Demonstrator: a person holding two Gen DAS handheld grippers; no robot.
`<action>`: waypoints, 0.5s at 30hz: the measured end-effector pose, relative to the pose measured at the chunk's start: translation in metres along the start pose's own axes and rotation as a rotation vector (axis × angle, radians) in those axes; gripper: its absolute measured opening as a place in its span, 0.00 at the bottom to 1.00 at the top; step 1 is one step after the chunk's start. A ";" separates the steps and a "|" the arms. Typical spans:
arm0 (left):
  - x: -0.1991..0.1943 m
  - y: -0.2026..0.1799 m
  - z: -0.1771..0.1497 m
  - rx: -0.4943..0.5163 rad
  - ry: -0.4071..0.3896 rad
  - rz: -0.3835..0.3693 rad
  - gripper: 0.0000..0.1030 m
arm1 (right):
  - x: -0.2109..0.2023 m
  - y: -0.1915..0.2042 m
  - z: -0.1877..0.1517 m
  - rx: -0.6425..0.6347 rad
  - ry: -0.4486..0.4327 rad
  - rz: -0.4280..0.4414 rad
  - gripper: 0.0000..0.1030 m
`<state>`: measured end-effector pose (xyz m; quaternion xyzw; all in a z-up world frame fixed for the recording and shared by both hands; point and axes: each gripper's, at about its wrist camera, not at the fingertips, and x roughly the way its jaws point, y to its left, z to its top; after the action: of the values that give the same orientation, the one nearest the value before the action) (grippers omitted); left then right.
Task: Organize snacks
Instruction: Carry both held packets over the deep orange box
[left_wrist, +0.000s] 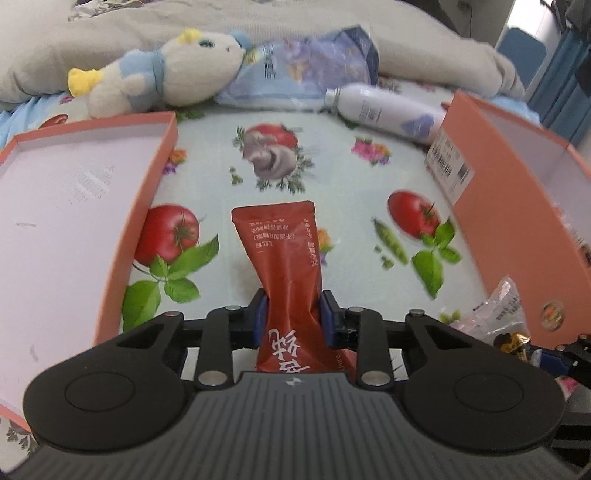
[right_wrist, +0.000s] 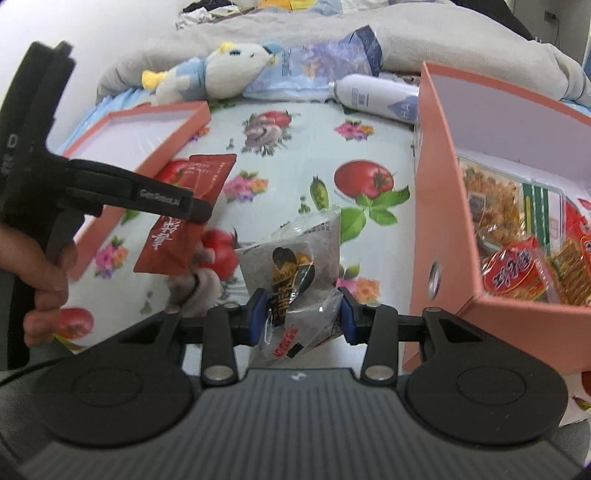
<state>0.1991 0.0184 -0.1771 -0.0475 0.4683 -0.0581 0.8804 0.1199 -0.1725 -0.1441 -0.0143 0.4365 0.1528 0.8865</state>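
A bed covered by a sheet (left_wrist: 332, 173) printed with tomatoes, peas and flowers fills both wrist views, with a grey quilt (left_wrist: 184, 33) bunched along its far edge. On the right stands a deep salmon-pink box (right_wrist: 443, 221), a barcode label on its near end wall, holding several snack packs: a clear tray of golden pieces and red-labelled wrappers among them. On the left lies the box's shallow lid (left_wrist: 55, 206), white inside and open side up. Near the quilt, a white-and-blue plush toy (left_wrist: 159, 74) lies on its side, touching a blue printed bag (left_wrist: 314, 62); just beside the bag, a white bottle (left_wrist: 384, 110) lies flat against the box's far corner. The left gripper (left_wrist: 293, 319) pinches a dark red snack packet (left_wrist: 284, 266) at its waist between blue pads, the packet held above the sheet between lid and box; the right wrist view shows it lifted near the lid's corner. The right gripper (right_wrist: 301, 314) squeezes a clear-and-grey snack pouch (right_wrist: 295, 258) with a black-and-yellow label, held above the sheet just left of the box's near wall.
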 end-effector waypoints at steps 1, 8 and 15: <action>-0.006 0.000 0.003 -0.008 -0.007 -0.007 0.33 | -0.003 0.001 0.003 0.000 -0.008 -0.001 0.42; -0.046 -0.004 0.026 -0.059 -0.059 -0.069 0.33 | -0.038 -0.001 0.036 0.016 -0.113 0.020 0.42; -0.089 -0.008 0.053 -0.105 -0.140 -0.127 0.33 | -0.072 -0.009 0.073 -0.006 -0.235 -0.011 0.42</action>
<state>0.1937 0.0250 -0.0738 -0.1270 0.4042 -0.0856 0.9018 0.1371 -0.1881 -0.0442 -0.0016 0.3288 0.1498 0.9324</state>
